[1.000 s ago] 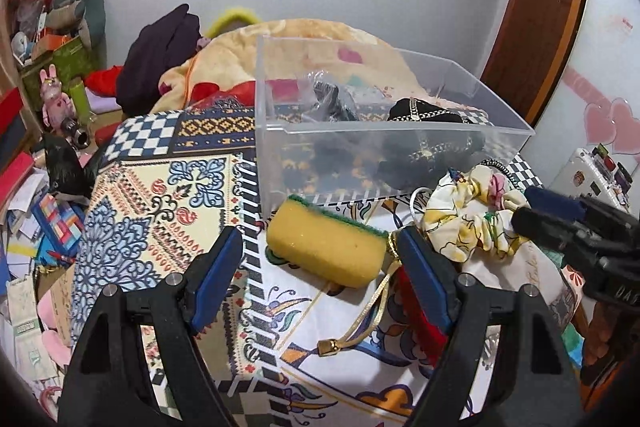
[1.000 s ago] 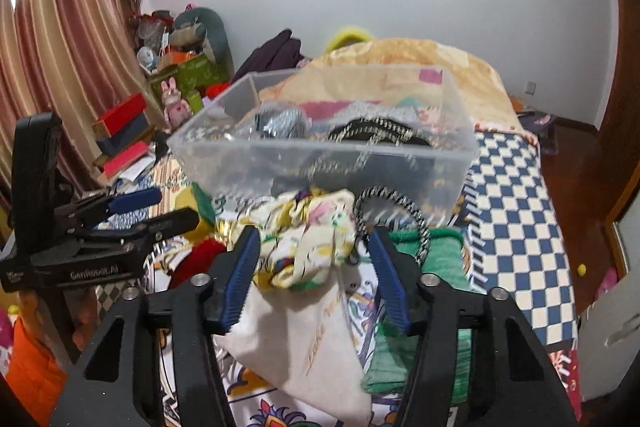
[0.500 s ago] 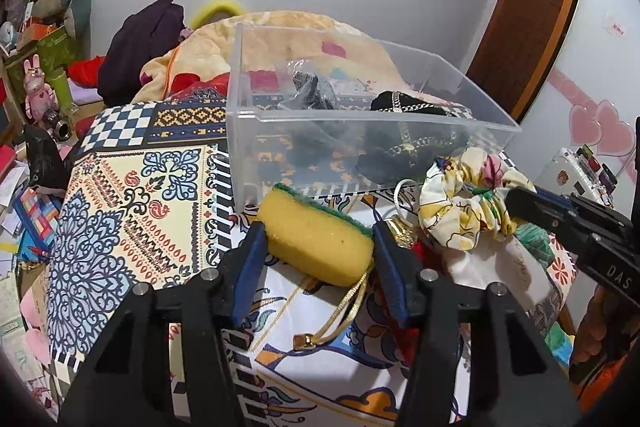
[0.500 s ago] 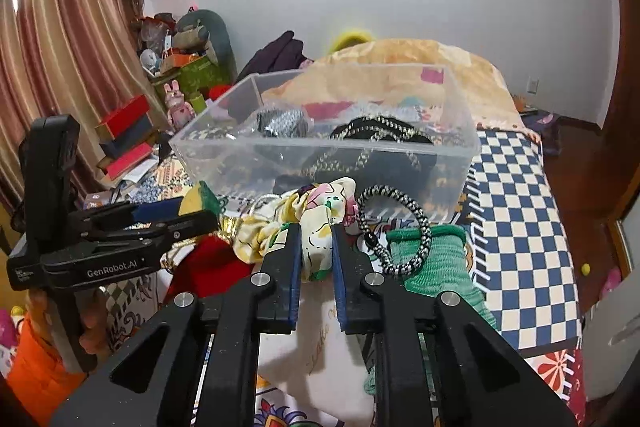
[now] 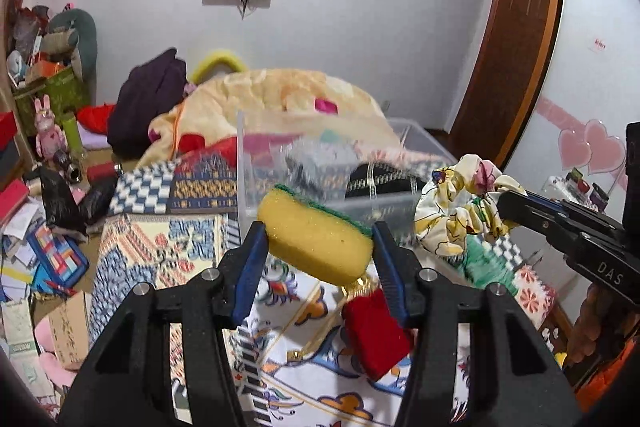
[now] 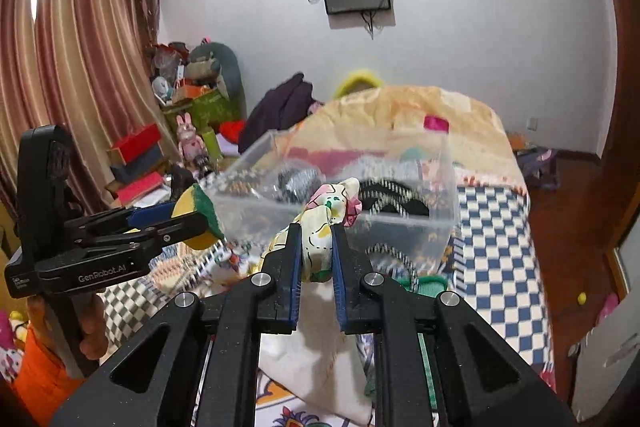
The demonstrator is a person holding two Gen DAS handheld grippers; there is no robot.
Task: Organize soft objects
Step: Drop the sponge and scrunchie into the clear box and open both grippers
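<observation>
In the left wrist view, the left tongs (image 5: 318,247) are clamped on the yellow sponge (image 5: 316,237), held in the air before the near wall of the clear bin (image 5: 248,195) on the bed; it is light and squashy, so the hold across its short sides suits it. One second ago it lay on the bed between apart pads. In the right wrist view, the right tongs (image 6: 314,253) are clamped on the floral scrunchie (image 6: 326,223), limp and light, now lifted toward the bin; earlier they stood apart around it.
</observation>
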